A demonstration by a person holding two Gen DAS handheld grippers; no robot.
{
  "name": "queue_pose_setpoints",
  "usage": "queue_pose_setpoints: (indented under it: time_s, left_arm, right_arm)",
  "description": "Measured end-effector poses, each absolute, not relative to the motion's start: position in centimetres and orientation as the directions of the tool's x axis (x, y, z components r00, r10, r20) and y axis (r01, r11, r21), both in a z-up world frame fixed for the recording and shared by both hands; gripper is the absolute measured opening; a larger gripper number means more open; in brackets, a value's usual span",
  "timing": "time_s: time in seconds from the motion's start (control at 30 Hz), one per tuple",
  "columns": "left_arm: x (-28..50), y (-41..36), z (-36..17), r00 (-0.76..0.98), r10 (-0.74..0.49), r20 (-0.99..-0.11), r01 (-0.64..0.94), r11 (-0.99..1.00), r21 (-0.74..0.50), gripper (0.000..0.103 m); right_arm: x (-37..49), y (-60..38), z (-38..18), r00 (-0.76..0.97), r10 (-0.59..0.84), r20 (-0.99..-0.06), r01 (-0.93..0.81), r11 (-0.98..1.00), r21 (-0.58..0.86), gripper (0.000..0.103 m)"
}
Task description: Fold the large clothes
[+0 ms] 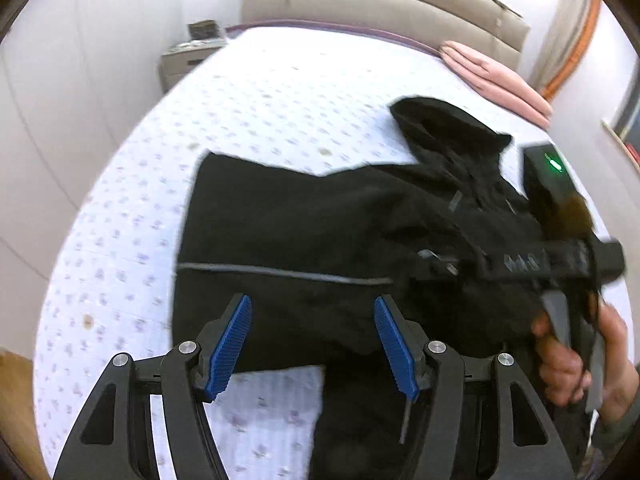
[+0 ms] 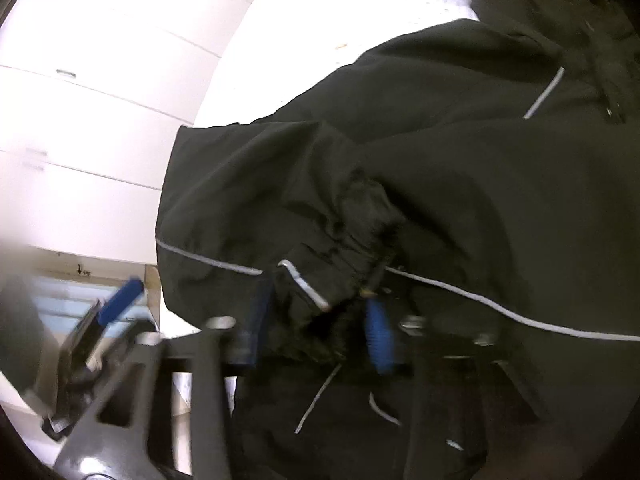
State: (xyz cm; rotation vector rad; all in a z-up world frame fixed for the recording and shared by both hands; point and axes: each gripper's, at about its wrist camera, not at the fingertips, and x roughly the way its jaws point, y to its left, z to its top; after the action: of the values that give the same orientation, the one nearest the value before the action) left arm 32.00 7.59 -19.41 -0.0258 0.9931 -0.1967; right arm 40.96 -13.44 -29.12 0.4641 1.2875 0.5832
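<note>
The large black jacket of soft fabric with thin grey piping (image 1: 304,232) lies partly spread over the bed with the white, lilac-flowered sheet (image 1: 248,112), its body flat toward the left while the right part is bunched and raised, one dark flap sticking up toward the headboard; it looks lifted there so a side or sleeve can be carried across the body for a fold; the right gripper (image 2: 316,316), seen from its own camera, is clenched on a gathered wad of that black cloth between its blue ribbed pads (image 2: 378,334), which would explain the raised bunch; the left gripper (image 1: 312,344) hovers just above the near hem with its blue pads set wide apart and nothing between them, seemingly ready to take the edge or pin it down; a folded pink blanket (image 1: 496,80) sits well apart by the padded beige headboard (image 1: 360,4), out of the folding area
</note>
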Motion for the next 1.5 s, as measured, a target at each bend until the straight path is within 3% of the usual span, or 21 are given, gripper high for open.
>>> queue_pose_setpoints:
  time_s: [0.07, 0.27, 0.5, 0.7, 0.9, 1.0, 1.13, 1.3, 1.37, 1.5]
  left_arm:
    - [32.4, 7.9, -18.9, 0.543, -0.160, -0.824, 0.128, 0.986, -0.107, 0.066]
    - [34.3, 5.8, -17.2, 0.568, -0.170, -0.805, 0.142, 0.984, -0.107, 0.066]
    - [35.7, -0.6, -17.7, 0.534, -0.295, -0.792, 0.302, 0.942, -0.147, 0.066]
    - [36.8, -6.9, -22.2, 0.382, -0.394, -0.836, 0.432, 0.876, -0.215, 0.066]
    - [36.7, -10.4, -28.0, 0.330, -0.261, -0.907, 0.479, 0.874, -0.077, 0.062]
    - [36.4, -10.9, -28.1, 0.355, -0.232, -0.905, 0.503, 0.864, -0.024, 0.062]
    - [36.7, -10.2, -27.3, 0.336, -0.252, -0.907, 0.495, 0.867, -0.057, 0.062]
    - [37.3, -9.5, -24.1, 0.345, -0.272, -0.898, 0.468, 0.879, -0.086, 0.062]
    - [37.9, -9.5, -23.3, 0.349, -0.295, -0.890, 0.451, 0.885, -0.117, 0.062]
    - [39.7, -9.7, -24.0, 0.350, -0.289, -0.891, 0.409, 0.903, -0.132, 0.063]
  right_arm:
    - [39.9, -13.0, -27.2, 0.196, 0.628, -0.753, -0.202, 0.778, 0.596, 0.024]
    - [36.8, -15.5, -19.9, 0.318, 0.602, -0.733, -0.262, 0.798, 0.542, 0.020]
    - [33.4, -28.4, -15.4, 0.476, 0.401, -0.783, -0.104, 0.910, 0.402, 0.020]
    - [31.3, -36.5, -17.6, 0.464, 0.134, -0.876, 0.120, 0.970, 0.212, 0.020]
    - [31.5, -38.8, -26.1, 0.313, 0.058, -0.948, 0.259, 0.955, 0.143, 0.021]
    - [31.7, -38.8, -29.4, 0.280, 0.035, -0.959, 0.271, 0.956, 0.114, 0.025]
    - [32.1, -38.9, -29.3, 0.266, 0.032, -0.964, 0.271, 0.957, 0.106, 0.029]
    - [31.6, -37.4, -23.7, 0.334, -0.017, -0.942, 0.219, 0.974, 0.060, 0.045]
    - [31.8, -36.0, -21.6, 0.393, -0.011, -0.920, 0.187, 0.980, 0.068, 0.060]
    - [34.1, -32.7, -22.5, 0.399, 0.045, -0.916, 0.100, 0.991, 0.092, 0.058]
